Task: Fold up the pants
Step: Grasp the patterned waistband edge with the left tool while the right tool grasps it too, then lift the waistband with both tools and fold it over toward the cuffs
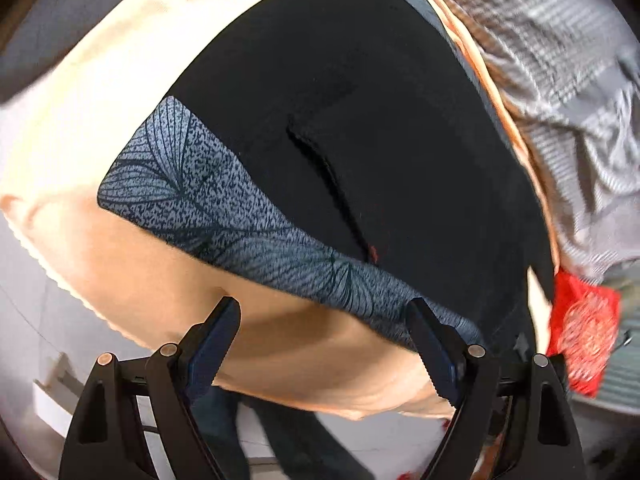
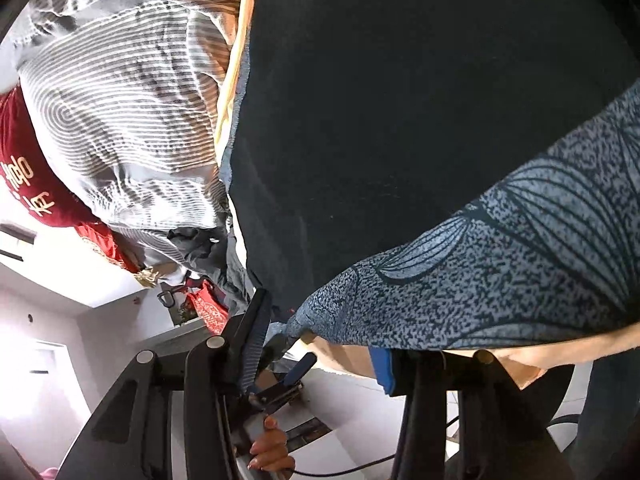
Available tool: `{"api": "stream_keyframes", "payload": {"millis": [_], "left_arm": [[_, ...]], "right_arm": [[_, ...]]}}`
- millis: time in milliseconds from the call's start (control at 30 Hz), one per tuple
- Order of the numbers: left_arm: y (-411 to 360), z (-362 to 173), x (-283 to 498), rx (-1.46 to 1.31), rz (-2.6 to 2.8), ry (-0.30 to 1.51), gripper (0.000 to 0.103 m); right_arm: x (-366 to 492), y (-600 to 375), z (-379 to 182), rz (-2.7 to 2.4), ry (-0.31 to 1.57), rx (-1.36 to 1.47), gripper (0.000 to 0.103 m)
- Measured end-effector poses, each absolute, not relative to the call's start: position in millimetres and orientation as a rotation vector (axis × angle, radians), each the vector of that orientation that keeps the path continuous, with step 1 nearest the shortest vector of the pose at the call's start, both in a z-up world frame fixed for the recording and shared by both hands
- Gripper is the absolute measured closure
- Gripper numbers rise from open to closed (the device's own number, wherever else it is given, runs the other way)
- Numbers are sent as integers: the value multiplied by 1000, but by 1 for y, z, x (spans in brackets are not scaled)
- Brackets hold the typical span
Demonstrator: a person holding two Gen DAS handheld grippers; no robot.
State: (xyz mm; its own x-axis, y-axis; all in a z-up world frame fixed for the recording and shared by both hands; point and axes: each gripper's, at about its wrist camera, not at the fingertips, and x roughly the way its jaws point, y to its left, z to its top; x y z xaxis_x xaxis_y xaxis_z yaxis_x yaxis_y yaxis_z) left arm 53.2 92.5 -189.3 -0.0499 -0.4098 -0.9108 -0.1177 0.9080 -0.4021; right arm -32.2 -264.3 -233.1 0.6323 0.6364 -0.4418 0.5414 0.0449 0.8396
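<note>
Pants: one pair of black pants (image 1: pixel 360 100) with a blue-grey leaf-print waistband (image 1: pixel 224 208), lying on a peach-coloured cloth (image 1: pixel 88 120) that covers the surface beneath; whether that surface is a bench or a bed cannot be told.
Where they lie: the waistband runs along the near edge of the peach cloth, the black body stretching away toward the far side; a pocket slit (image 1: pixel 320 160) shows near the middle.
Left tongs (image 1: pixel 324 344): spread wide, holding nothing, poised just at the waistband's near edge, one finger beside the band and one over bare peach cloth.
Right tongs (image 2: pixel 320 340): the left finger (image 2: pixel 252 344) is plain, the right one is hidden under the waistband (image 2: pixel 500 260); they look parted around the band's corner, but I cannot tell whether they are pinching it.
Progress: in my judgement early. The pants look laid out flat, or possibly already halved leg on leg, which cannot be told. No crosswise fold is visible.
Left to do: likely grip the waistband at both ends and carry it over toward the hems, then smooth.
Other laundry: one grey-and-white striped garment (image 2: pixel 120 100) crumpled beside the pants' far-side edge; red cloth with printed characters (image 2: pixel 24 176) beyond it, one piece or two unclear.
Count: two tongs, one pair of pants, one peach cloth.
</note>
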Motion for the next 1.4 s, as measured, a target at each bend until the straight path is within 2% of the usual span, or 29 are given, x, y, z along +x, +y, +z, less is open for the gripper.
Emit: {"api": "stream_keyframes", "payload": {"millis": [267,300,333,367,400,433,467,567,733,1000,1133,1400], "left_arm": [[91,-199,75,-487,-188,1583,18],[91,-199,78,-475,-175,1586,23],[91,-199,80,-462,-166,1588,50],[90,-201,82,-438,-161,1604,69],[89,-201,83,-407,-145,1614,71],[90,-199,84,-407,-148,1606,77],[90,-197,84,-397,-151,1601,83],[88,-180,87,-352,-192,1571,83],[77,-142,100,-307,-285,1509,83],[38,-100,158,-266,-370,1398,83],[10,-98,201,-235,-358,1347,83],[-49,-133,281,-146,-277,1292,83]], "right_arm": [[-35,-271,-228,126,1008,1586,53],[-34,-271,-228,124,1013,1586,53],[-33,-271,-230,117,1020,1588,53],[-30,-271,-231,109,1027,1593,60],[-31,-271,-234,92,1040,1602,68],[-33,-272,-238,65,1057,1621,88],[-36,-274,-242,38,1069,1645,98],[-38,-276,-239,15,1093,1634,98],[-13,-281,-193,28,1138,1425,98],[68,-309,-125,60,1170,1116,98],[119,-329,-123,91,1215,1029,98],[217,-380,-171,127,1288,1024,98]]}}
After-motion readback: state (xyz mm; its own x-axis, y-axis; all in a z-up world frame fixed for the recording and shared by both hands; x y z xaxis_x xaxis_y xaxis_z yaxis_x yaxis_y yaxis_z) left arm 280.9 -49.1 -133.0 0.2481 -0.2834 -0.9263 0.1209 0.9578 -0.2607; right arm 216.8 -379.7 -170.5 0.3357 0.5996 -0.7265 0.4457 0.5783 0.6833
